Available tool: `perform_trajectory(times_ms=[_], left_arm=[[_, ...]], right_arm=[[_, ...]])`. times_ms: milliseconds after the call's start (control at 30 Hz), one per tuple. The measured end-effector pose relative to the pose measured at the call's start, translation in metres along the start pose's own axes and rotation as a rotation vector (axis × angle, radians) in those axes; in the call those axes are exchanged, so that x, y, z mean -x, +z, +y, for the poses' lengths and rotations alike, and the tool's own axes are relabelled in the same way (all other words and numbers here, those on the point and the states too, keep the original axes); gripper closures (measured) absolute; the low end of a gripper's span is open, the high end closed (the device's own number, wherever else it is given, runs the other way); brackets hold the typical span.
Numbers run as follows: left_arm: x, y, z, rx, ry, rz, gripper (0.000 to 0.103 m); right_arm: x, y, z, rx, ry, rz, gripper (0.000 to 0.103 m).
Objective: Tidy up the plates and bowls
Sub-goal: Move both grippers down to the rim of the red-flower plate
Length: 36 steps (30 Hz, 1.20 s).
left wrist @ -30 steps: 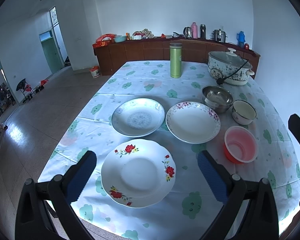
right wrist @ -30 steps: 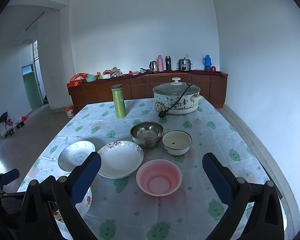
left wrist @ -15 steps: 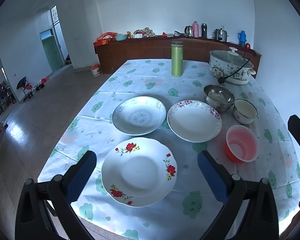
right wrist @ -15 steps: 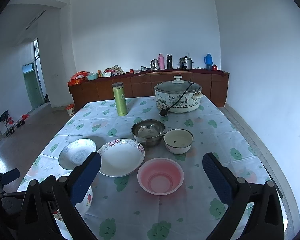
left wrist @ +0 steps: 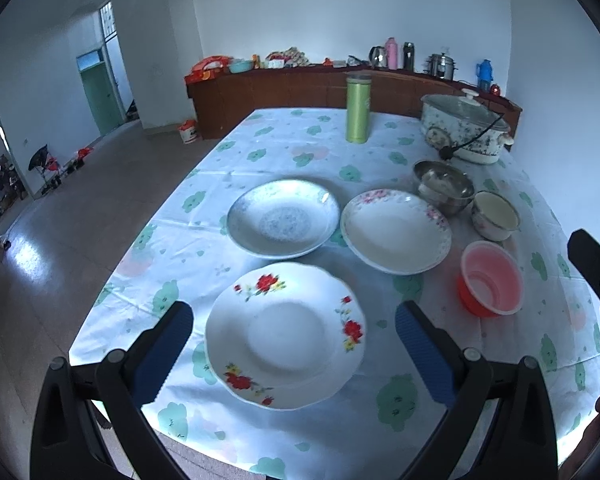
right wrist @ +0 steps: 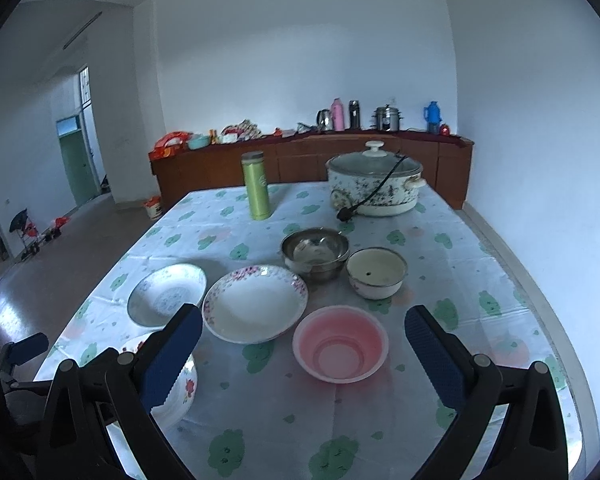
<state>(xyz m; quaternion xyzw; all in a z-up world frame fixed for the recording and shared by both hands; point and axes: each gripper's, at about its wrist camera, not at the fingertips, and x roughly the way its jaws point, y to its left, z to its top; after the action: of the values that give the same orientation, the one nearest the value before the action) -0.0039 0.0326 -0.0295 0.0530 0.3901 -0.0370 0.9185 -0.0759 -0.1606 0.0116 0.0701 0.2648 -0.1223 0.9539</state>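
Note:
Three plates lie on the floral tablecloth: a red-flowered plate nearest me, a blue-patterned plate behind it, and a pink-rimmed plate to the right. Right of them sit a pink plastic bowl, a steel bowl and a cream enamel bowl. My left gripper hovers open above the red-flowered plate, its blue pads either side of it. My right gripper stands open over the pink bowl and pink-rimmed plate, holding nothing.
A green flask and a lidded cooker with a black cord stand at the table's far end. A wooden sideboard with kettles and flasks lines the back wall. The table's near edge lies just below my left gripper.
Both grippers have drifted slightly, so the dishes sit a little lower and nearer in view. Nothing on the table has moved; both grippers stay open.

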Motion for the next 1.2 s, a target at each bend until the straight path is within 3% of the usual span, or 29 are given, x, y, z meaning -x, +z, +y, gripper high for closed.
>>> perform_trajectory(times_ms=[533,800,1000,1067,1200], left_arm=[[-0.050,-0.018,0.082,0.073,0.068,0.132,0.000],[-0.087,-0.018,0.093,0.056,0.021,0.205,0.005],[-0.107,-0.012,0.098,0.028,-0.020,0.230,0.010],[-0.114,-0.011,0.099,0.023,-0.032,0.242,0.012],[-0.126,-0.010,0.102,0.010,-0.055,0.264,0.018]], right_arm=[[-0.056,-0.029,0.045,0.037,0.158,0.200,0.002],[-0.094,-0.047,0.063,0.036,0.180,0.333,0.030],[-0.115,-0.057,0.076,0.038,0.181,0.392,0.035],[-0.120,-0.060,0.079,0.039,0.185,0.407,0.043],[-0.132,-0.067,0.084,0.027,0.192,0.448,0.044]])
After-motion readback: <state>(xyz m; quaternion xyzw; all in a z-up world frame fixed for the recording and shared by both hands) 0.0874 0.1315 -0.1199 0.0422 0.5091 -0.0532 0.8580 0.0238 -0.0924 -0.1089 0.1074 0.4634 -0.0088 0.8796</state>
